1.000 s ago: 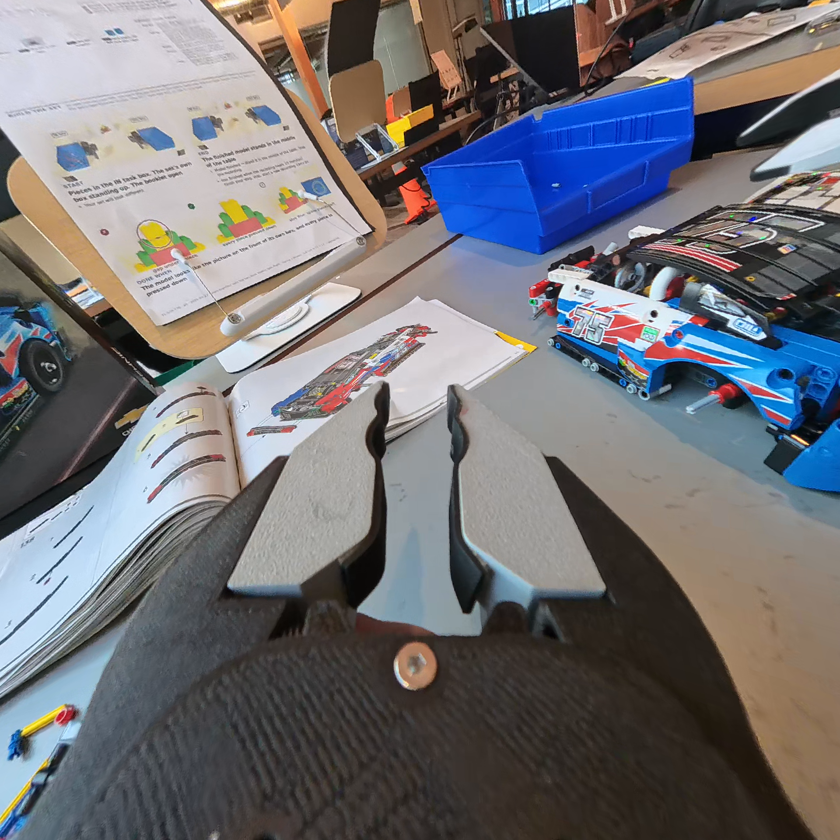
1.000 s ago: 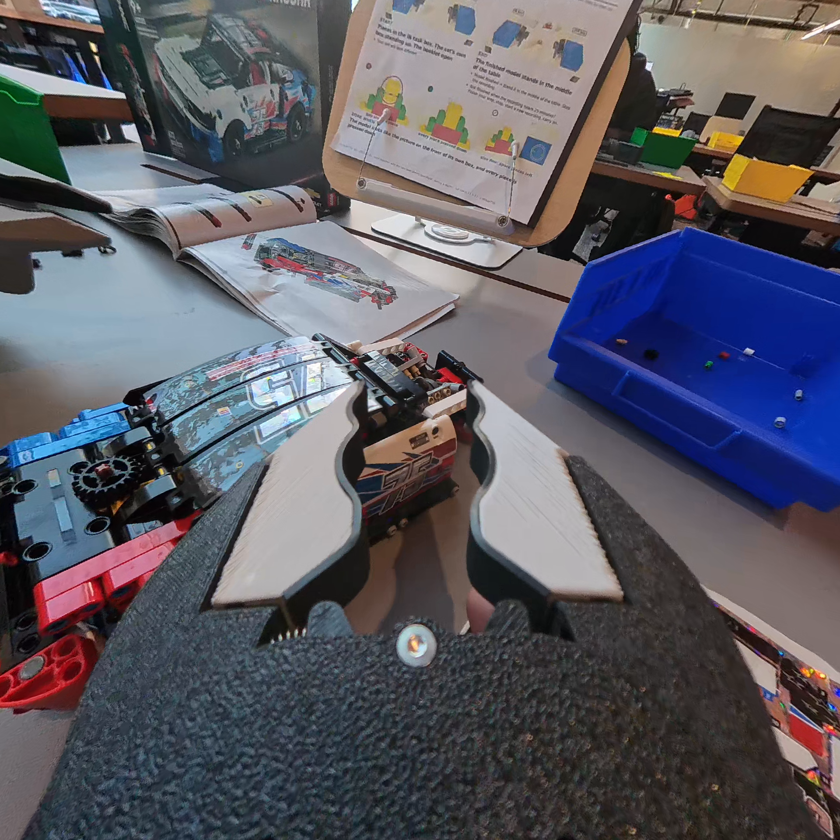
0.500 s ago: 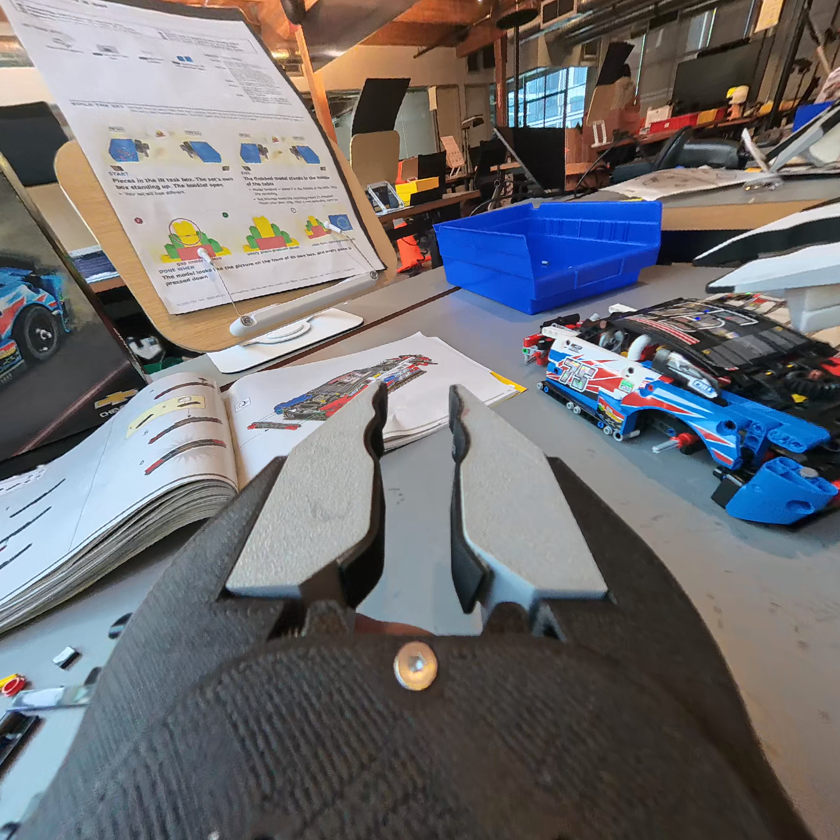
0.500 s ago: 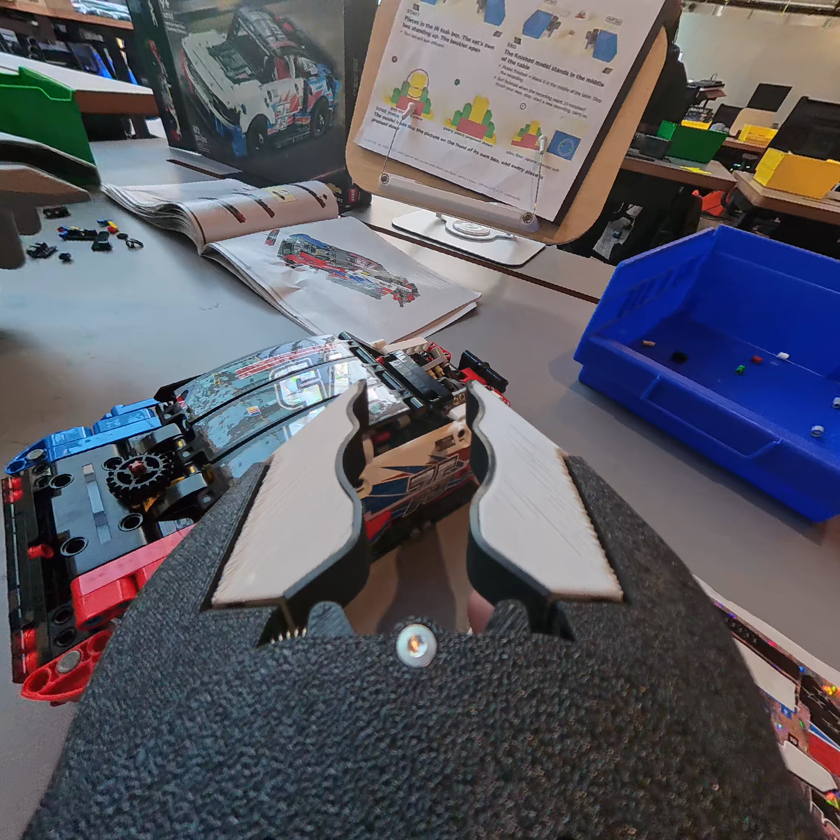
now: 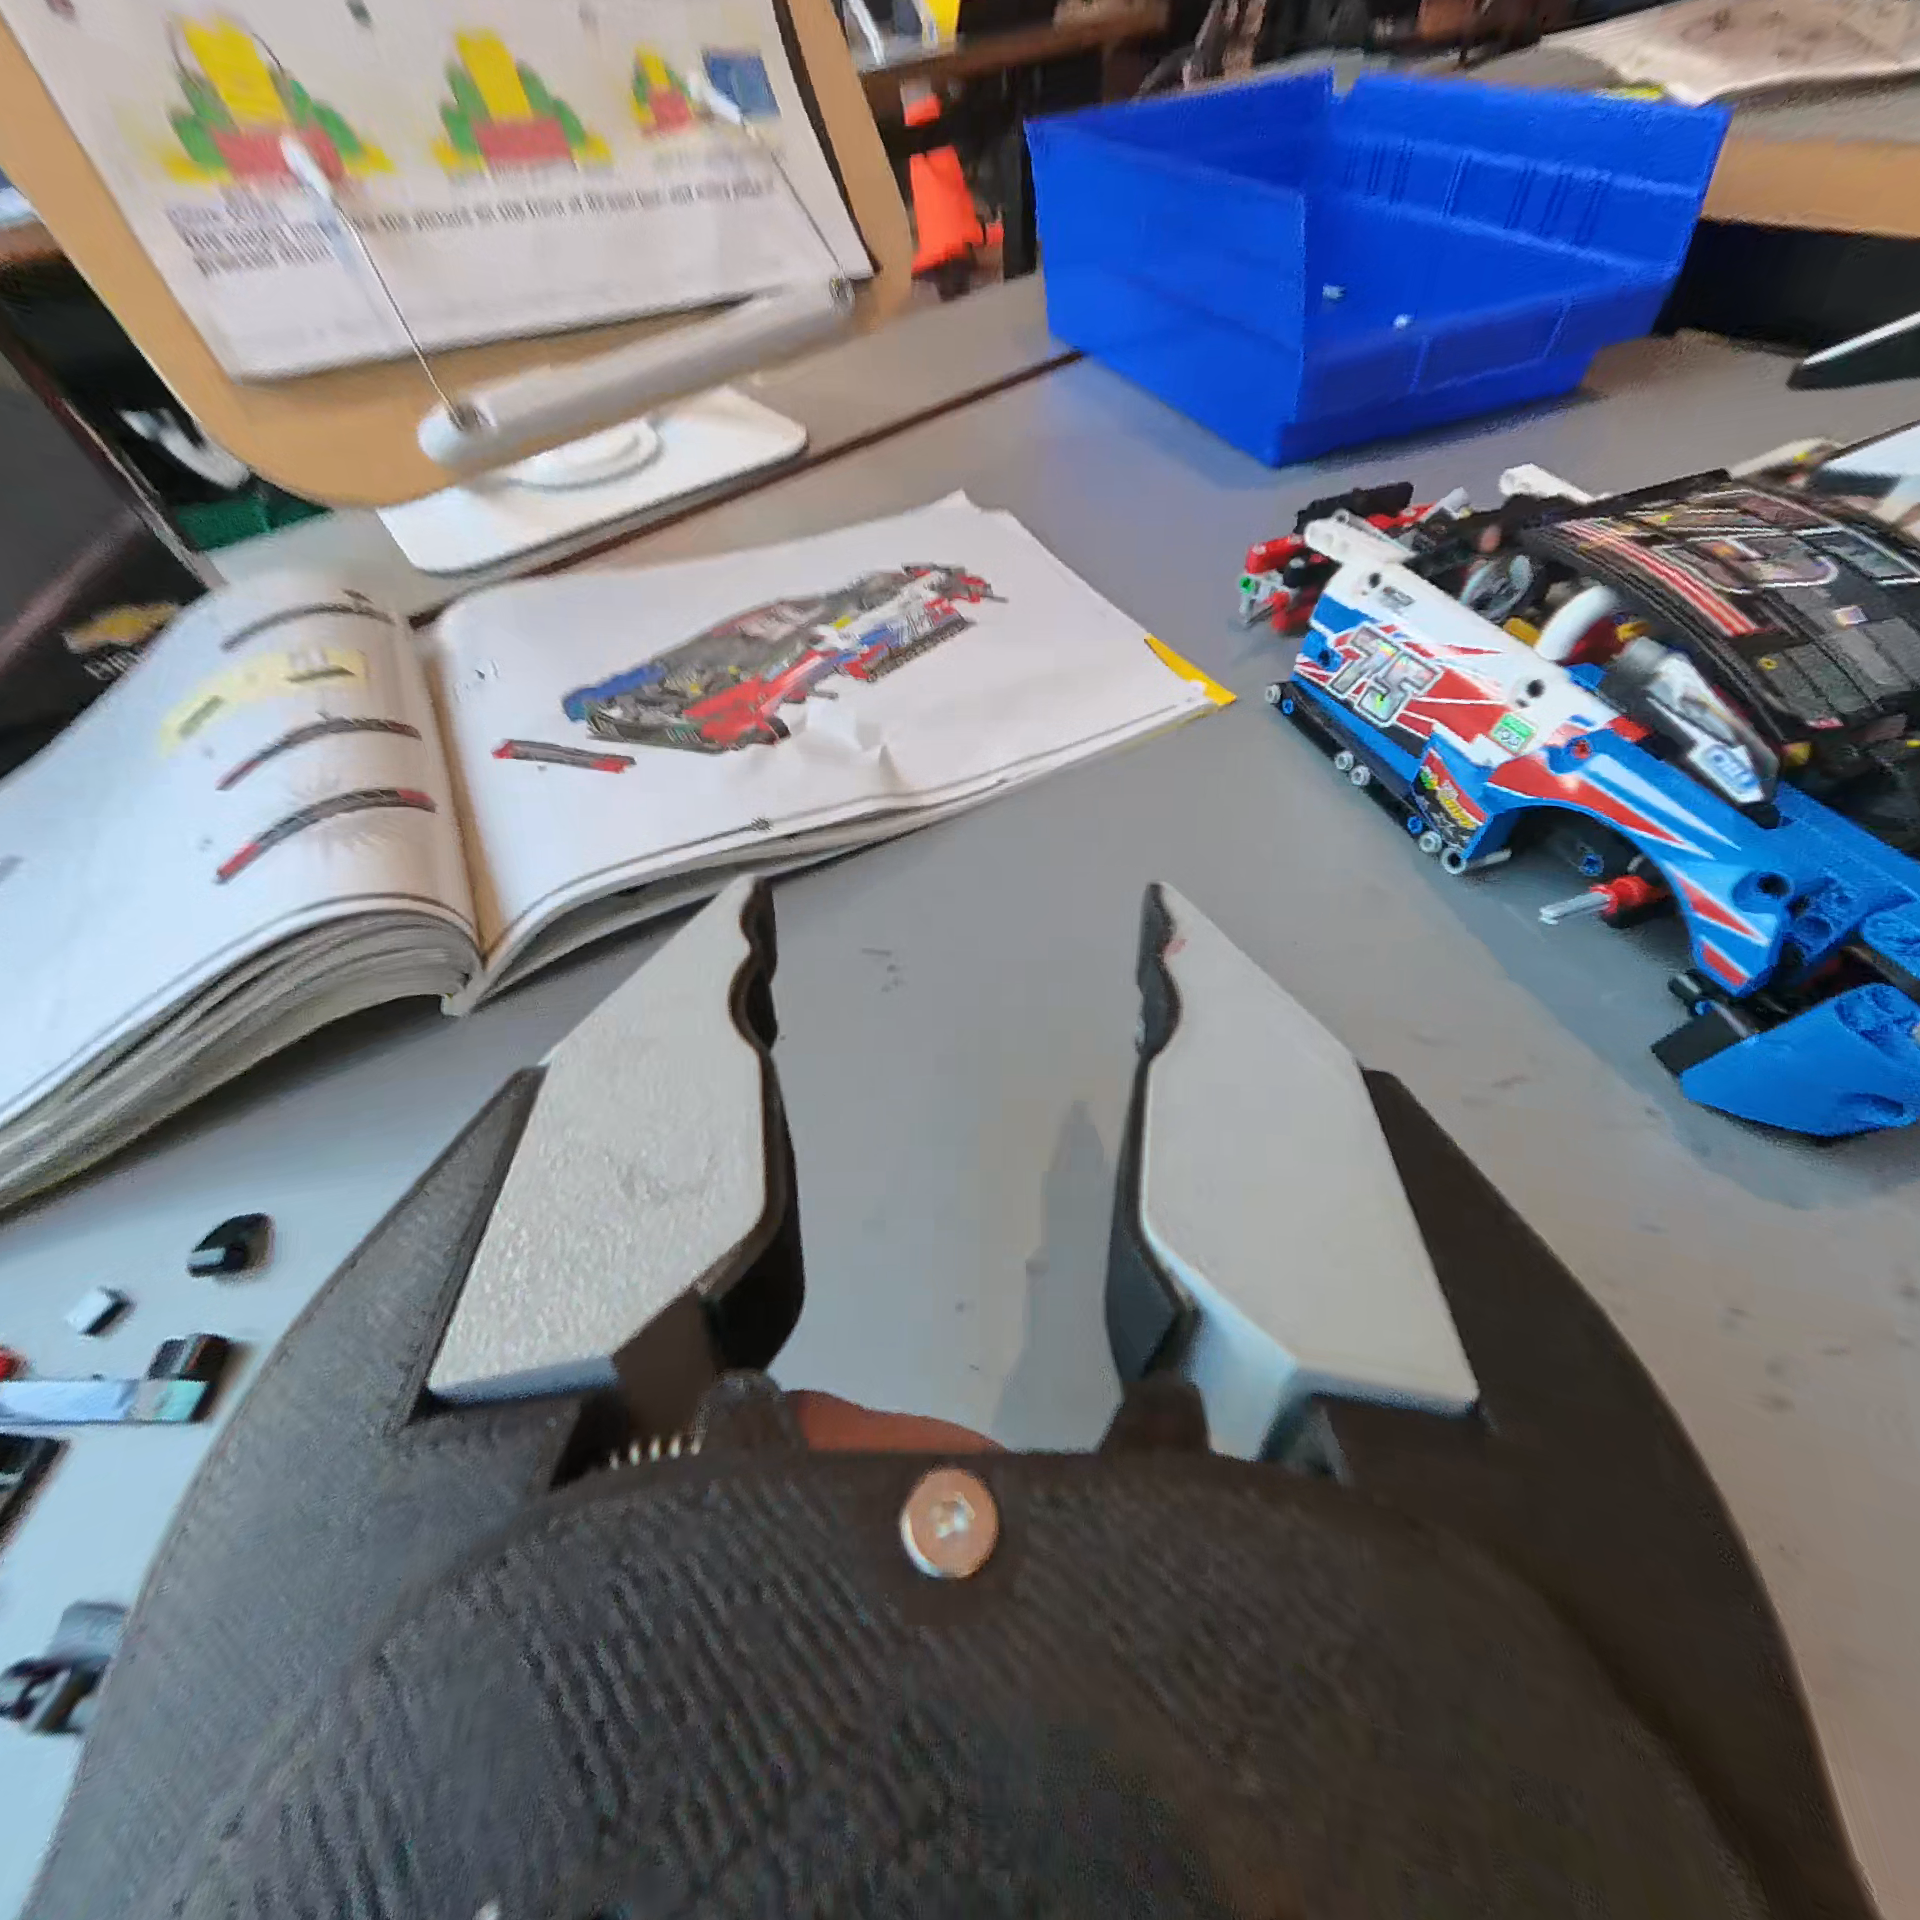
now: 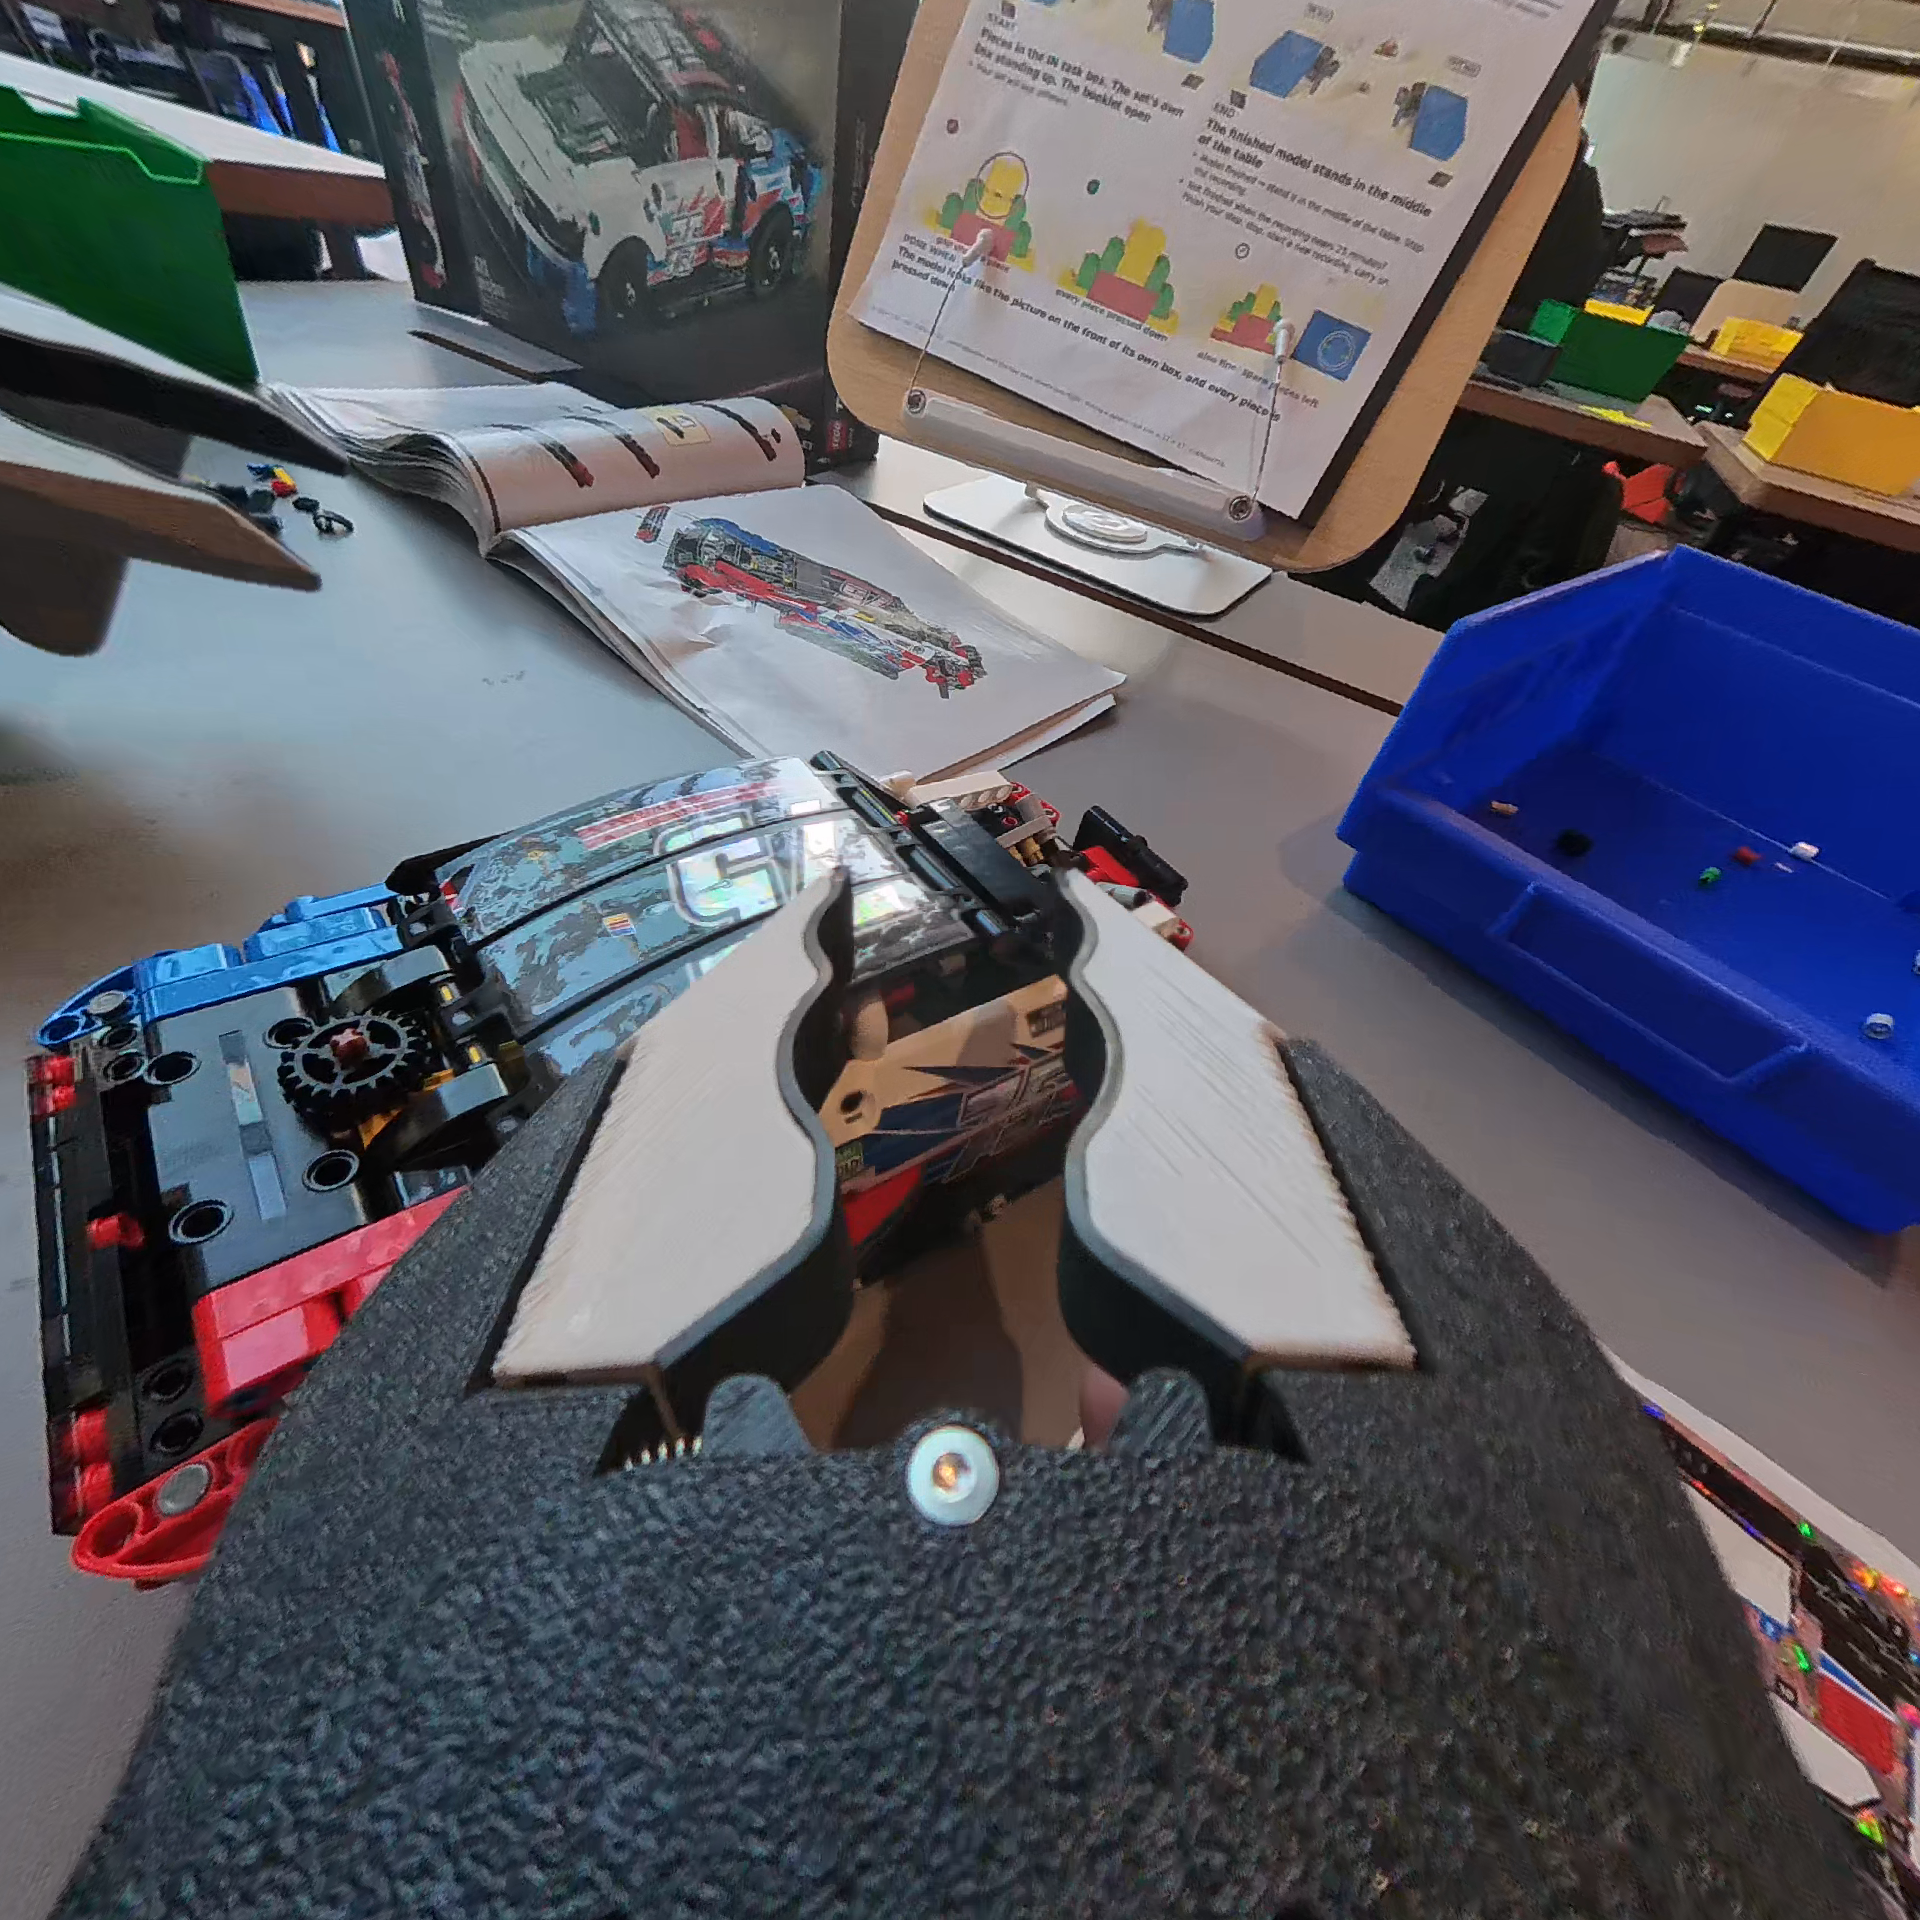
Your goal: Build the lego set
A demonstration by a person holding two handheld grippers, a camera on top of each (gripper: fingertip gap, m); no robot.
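Note:
The part-built Lego race car [image 5: 1558,727], blue, white, red and black, stands on the grey table at the right of the left wrist view. My left gripper [image 5: 956,914] is open and empty, low over bare table between the open instruction booklet [image 5: 644,748] and the car. In the right wrist view the car [image 6: 582,956] lies right under my right gripper [image 6: 956,904], which is open, its fingers held over the car's white side panel. Several small loose pieces [image 5: 177,1361] lie at the left. The left gripper also shows at the left edge of the right wrist view [image 6: 156,499].
A blue bin [image 6: 1662,883] with a few tiny pieces stands to the right of the car. A wooden stand with an instruction sheet [image 6: 1195,208] and the set's box [image 6: 623,177] stand behind the booklet. A sticker sheet [image 6: 1829,1662] lies at the near right, and a green bin [image 6: 104,229] at the far left.
My left gripper's jaws have opened wider and it has tipped down toward the table. The right gripper stays open over the car and has barely shifted.

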